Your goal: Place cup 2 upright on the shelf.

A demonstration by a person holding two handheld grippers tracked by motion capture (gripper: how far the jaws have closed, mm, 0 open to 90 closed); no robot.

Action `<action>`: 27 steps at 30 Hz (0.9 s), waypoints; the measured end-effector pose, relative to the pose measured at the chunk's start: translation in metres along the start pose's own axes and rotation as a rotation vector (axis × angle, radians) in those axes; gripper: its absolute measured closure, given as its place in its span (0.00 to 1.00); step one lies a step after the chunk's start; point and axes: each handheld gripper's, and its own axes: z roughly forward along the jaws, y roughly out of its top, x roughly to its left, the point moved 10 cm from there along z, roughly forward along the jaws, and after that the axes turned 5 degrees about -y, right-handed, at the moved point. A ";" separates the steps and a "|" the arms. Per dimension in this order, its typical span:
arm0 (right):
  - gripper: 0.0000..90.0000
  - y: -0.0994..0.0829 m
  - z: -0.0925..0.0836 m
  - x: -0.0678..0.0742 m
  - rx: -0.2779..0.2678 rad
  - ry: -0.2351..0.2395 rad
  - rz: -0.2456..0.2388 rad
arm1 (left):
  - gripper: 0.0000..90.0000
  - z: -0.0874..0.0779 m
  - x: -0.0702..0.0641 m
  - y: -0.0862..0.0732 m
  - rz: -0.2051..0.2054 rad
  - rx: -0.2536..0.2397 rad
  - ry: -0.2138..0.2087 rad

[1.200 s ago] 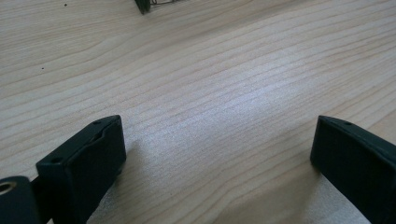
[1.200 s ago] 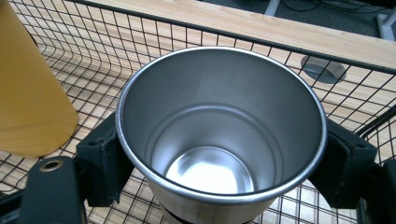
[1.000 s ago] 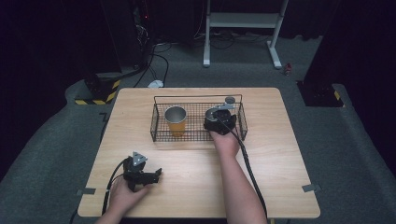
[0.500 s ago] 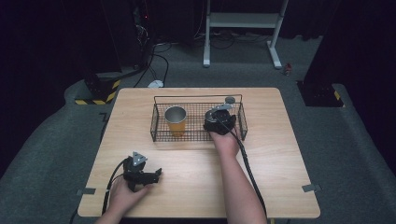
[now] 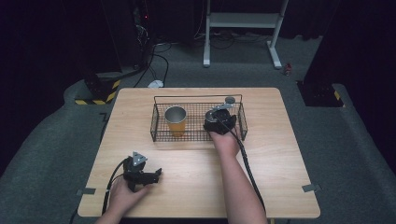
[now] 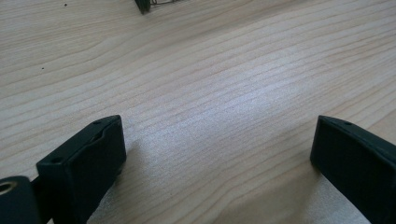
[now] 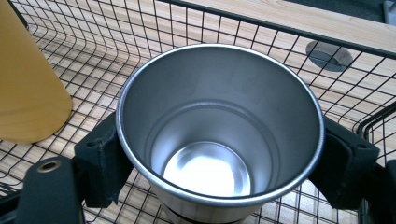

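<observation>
**Steel cup held inside the wire basket; left gripper wide on bare wood**

Where the fixed camera looks down, a pale wooden table (image 5: 280,154) carries a black wire basket (image 5: 161,133) near its far middle. An orange cup (image 5: 176,121) with a silvery inside stands upright in the basket's left half. The right gripper (image 5: 219,122) sits in the basket's right half, with the person's right hand (image 5: 226,140) behind it and a black cable trailing back along the forearm. From here the gripper's body hides what its jaws hold. The left gripper (image 5: 152,176) lies on the table's near left part, well apart from the basket, held by the left hand (image 5: 122,193); its grey three-cornered plate faces up. A round grey cap (image 5: 229,99) sits in the tabletop just beyond the basket's far right rim. No writing or brand can be read on anything at this range.

Along the left gripper (image 6: 215,154) view, the two black jaws stand wide apart with bare wood grain between them and nothing gripped. A dark corner of the basket (image 6: 144,4) shows at the top edge.

Along the right gripper (image 7: 219,154) view comes what the high view conceals: a stainless steel cup (image 7: 219,135), upright and open-topped, clamped between the two jaws, which press its sides. It stands over the basket's mesh floor (image 7: 93,60). The orange cup (image 7: 28,79) rises at the left, near but not touching. The grey cap (image 7: 329,55) shows through the far wires. No label shows on either cup.
</observation>
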 end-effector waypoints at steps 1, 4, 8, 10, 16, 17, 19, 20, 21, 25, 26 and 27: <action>0.19 0.000 0.000 0.000 -0.001 0.003 0.002 | 0.04 0.000 0.000 0.000 0.000 0.000 0.000; 0.17 0.000 0.000 -0.001 0.006 -0.001 0.000 | 0.04 0.000 0.000 0.000 0.000 0.000 0.000; 0.15 0.000 0.000 -0.003 0.004 -0.002 0.003 | 0.04 0.000 0.000 0.000 0.000 -0.002 0.001; 0.13 -0.001 -0.001 -0.003 0.008 -0.006 -0.005 | 0.04 0.000 0.000 0.000 0.000 0.000 0.000; 0.11 0.002 -0.003 -0.001 -0.005 0.001 -0.001 | 0.04 0.000 0.000 0.000 0.000 0.000 0.000; 0.11 0.003 -0.004 0.000 -0.011 0.001 0.002 | 0.04 0.000 0.000 0.000 0.000 0.000 0.000; 0.11 0.004 -0.004 -0.001 -0.020 0.003 0.003 | 0.04 0.000 0.000 0.000 0.000 0.000 0.000; 0.11 0.005 -0.005 -0.001 -0.021 0.005 0.008 | 0.04 0.000 0.000 0.000 0.000 0.000 0.000; 0.11 0.006 -0.005 -0.001 -0.027 0.006 0.006 | 0.04 0.000 0.000 0.000 0.000 0.000 0.000; 0.11 0.008 -0.009 0.000 -0.042 0.006 0.006 | 0.04 0.000 0.000 0.000 0.001 0.001 0.001; 0.11 0.009 -0.011 0.000 -0.046 0.009 0.011 | 0.04 0.000 0.000 0.000 0.001 0.001 0.001; 0.11 0.009 -0.011 0.000 -0.046 0.009 0.011 | 0.04 0.000 0.000 0.000 0.001 0.001 0.001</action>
